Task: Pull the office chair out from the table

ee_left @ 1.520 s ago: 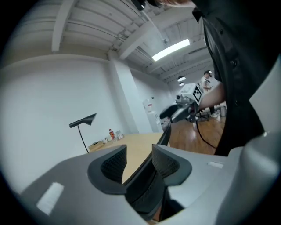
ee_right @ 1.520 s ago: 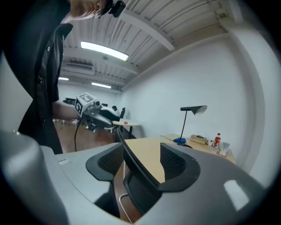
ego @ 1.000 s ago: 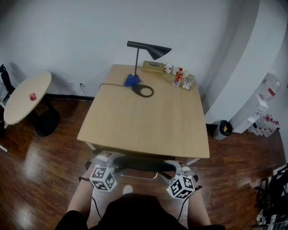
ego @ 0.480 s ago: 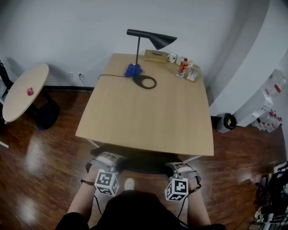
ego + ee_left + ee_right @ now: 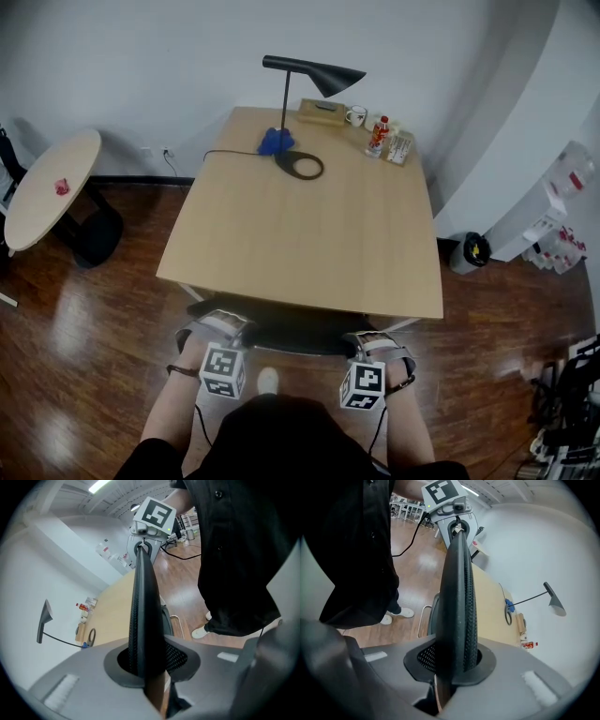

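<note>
Stood at the near edge of the worktop (image 5: 300, 234); found the office chair (image 5: 286, 336) pushed in there, mostly hidden beneath the worktop, with only its dark mesh backrest showing just outside that near edge; had the left gripper (image 5: 146, 665) set on the backrest's top rim toward the worktop's left side, jaws just closed from wide to narrow and pressing the rim from both sides; had the right gripper (image 5: 453, 665) set likewise toward the worktop's right side, jaws also just closed narrow onto the mesh rim; held both grippers pointing steeply down, marker cubes uppermost, just short of the worktop's near edge; saw a black desk lamp (image 5: 302, 94), a blue object (image 5: 275, 142), a mug (image 5: 355, 115) and a red bottle (image 5: 378, 134) grouped at the worktop's far edge; noted a round side table (image 5: 52, 187) well off the worktop's left side and a black bin (image 5: 469, 253) off its right side, both on the wooden floor (image 5: 84, 375).
</note>
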`<act>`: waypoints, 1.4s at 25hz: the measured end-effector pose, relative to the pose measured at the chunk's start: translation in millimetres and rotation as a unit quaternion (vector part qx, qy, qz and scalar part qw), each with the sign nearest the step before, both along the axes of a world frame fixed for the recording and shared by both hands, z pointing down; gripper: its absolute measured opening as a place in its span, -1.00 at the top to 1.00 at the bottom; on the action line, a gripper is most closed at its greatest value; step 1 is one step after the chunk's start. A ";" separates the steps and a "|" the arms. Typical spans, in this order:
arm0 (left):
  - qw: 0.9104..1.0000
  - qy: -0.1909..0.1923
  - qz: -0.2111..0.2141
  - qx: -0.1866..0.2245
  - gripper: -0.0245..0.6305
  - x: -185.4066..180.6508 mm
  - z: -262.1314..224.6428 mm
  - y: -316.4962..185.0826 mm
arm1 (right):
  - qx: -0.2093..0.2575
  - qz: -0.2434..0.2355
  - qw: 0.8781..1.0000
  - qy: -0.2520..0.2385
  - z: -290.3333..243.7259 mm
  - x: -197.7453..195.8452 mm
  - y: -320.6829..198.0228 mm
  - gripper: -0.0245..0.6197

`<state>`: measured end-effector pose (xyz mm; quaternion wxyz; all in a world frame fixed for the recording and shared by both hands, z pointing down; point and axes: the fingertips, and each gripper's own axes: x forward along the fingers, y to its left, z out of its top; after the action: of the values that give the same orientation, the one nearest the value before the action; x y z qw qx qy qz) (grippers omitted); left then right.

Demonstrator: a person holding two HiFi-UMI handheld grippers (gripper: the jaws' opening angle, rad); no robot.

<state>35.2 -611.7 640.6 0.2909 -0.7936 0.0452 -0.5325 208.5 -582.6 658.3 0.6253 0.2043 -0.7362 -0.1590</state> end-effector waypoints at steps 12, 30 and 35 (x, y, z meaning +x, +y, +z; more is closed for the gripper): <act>0.999 -0.025 -0.009 -0.035 0.70 0.6 4.3 8.1 | -0.061 -0.007 0.998 -0.004 2.7 1.9 14.5 0.80; 0.999 -0.033 -0.021 -0.037 0.69 -13.4 0.9 99.1 | -0.078 -0.016 0.997 -0.014 -1.7 -12.9 108.5 0.79; 0.998 -0.036 -0.020 -0.044 0.69 -19.5 0.3 121.0 | -0.082 -0.014 0.996 -0.014 -2.5 -19.4 130.3 0.79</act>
<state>15.7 -490.7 641.0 0.2469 -0.7849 0.0269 -0.5676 189.2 -452.4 655.8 0.6276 0.1446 -0.7579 -0.1040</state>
